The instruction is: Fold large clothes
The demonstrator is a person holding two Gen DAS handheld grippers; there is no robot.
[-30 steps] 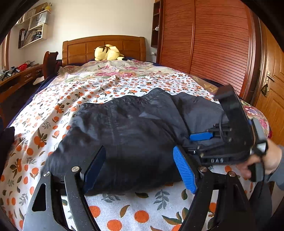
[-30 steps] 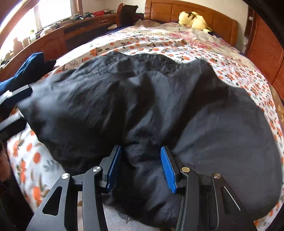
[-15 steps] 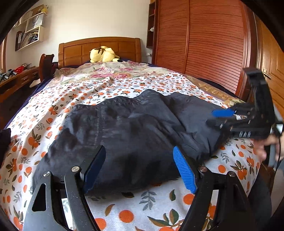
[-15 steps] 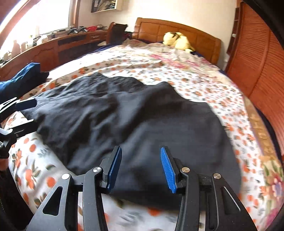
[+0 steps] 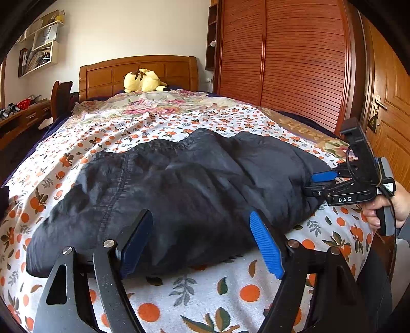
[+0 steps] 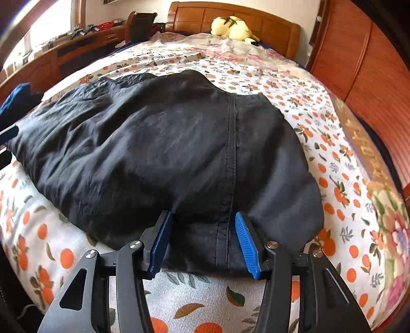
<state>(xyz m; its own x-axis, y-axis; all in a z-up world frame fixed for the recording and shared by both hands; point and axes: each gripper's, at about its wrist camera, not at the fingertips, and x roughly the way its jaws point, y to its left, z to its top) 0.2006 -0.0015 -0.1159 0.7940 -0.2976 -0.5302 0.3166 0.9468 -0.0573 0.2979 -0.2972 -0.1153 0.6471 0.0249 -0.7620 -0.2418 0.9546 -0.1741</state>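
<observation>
A black garment (image 5: 192, 184) lies spread and rumpled across the orange-print bed sheet (image 5: 205, 294). My left gripper (image 5: 200, 215) is open at the garment's near edge, with fabric between its fingers but not pinched. In the right wrist view, a stitched seam runs down the garment (image 6: 153, 143) to its near hem. That hem lies flat between the pads of my right gripper (image 6: 203, 215), whose jaws are opening and not pressing. The left wrist view shows the right gripper (image 5: 314, 183), held by a hand (image 5: 384, 207), at the garment's right end.
A yellow plush toy (image 5: 143, 80) rests by the wooden headboard (image 5: 138, 69). A slatted wardrobe (image 5: 294, 64) and a door (image 5: 392, 102) stand along the right. A desk (image 6: 77, 43) and chair (image 6: 139, 24) are at the left, with blue cloth (image 6: 15, 97) near them.
The right gripper drew away from the bunched garment toward the right, then came down at its right hem with jaws slightly wider. The garment now lies flatter. The left gripper shifted slightly.
</observation>
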